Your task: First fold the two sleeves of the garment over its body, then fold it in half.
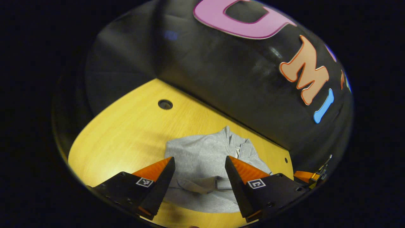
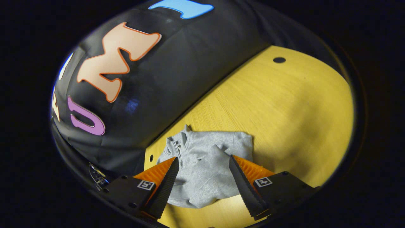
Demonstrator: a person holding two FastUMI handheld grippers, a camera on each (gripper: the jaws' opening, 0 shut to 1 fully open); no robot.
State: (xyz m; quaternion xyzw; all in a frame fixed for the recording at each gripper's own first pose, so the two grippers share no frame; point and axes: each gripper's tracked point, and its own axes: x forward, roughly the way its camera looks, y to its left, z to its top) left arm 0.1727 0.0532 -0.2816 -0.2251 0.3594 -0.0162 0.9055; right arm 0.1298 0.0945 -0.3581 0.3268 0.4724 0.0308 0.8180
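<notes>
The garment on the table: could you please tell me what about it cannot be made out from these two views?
- Left gripper view: the garment's near hem corners are hidden behind the left gripper.
- Right gripper view: its near edge is partly hidden by the right gripper.
- Its underside against the table is hidden.

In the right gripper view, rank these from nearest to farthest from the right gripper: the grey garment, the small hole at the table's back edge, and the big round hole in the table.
From the right gripper:
1. Grey garment, lying between and just beyond its fingers.
2. Small hole, left, by the wall.
3. Big round hole, far upper right on the table.
</notes>
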